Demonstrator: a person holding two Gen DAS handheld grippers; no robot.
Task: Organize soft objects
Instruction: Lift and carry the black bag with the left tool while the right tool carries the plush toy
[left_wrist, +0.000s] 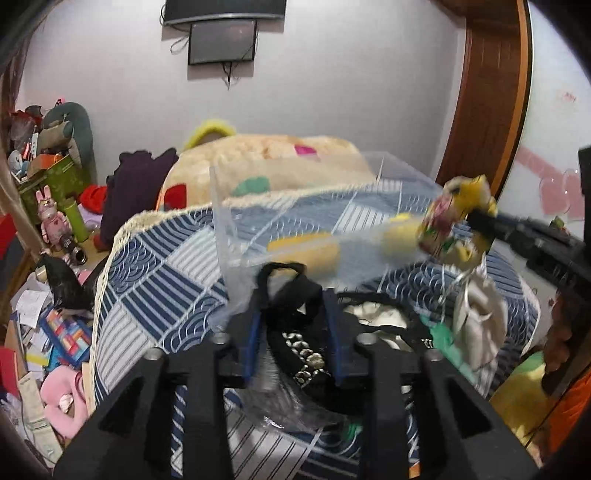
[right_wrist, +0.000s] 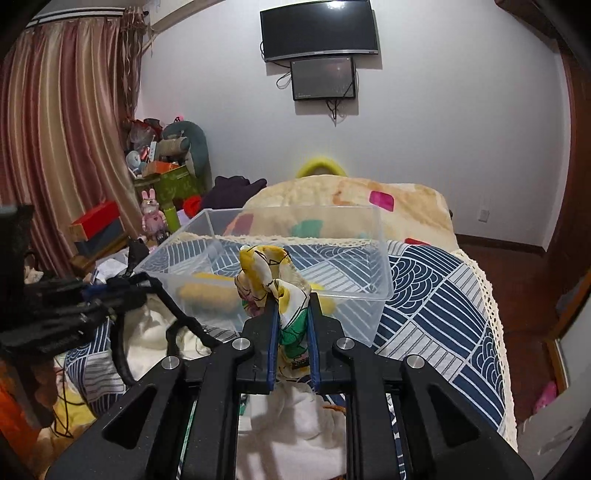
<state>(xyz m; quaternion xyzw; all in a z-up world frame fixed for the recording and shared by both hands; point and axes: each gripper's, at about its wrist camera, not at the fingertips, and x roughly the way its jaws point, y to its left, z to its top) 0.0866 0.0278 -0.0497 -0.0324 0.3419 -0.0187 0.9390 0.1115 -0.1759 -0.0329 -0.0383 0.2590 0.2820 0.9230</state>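
Note:
A clear plastic bin (right_wrist: 369, 295) stands on the blue patterned bedspread (right_wrist: 443, 295), with a yellow soft item (right_wrist: 207, 293) inside; the bin also shows in the left wrist view (left_wrist: 236, 221). My right gripper (right_wrist: 291, 310) is shut on a yellow floral cloth (right_wrist: 269, 273), held up at the bin's near wall; the cloth also shows in the left wrist view (left_wrist: 454, 225). My left gripper (left_wrist: 291, 295) is closed on a black strappy garment (left_wrist: 291, 291), which also shows in the right wrist view (right_wrist: 173, 314), just in front of the bin.
A cream and white pile of clothes (left_wrist: 476, 325) lies on the bed beside the garment. A beige blanket (right_wrist: 351, 199) is heaped behind the bin. Clutter, boxes and toys (right_wrist: 162, 184) fill the left side by the curtain. Wooden floor (right_wrist: 517, 280) lies to the right.

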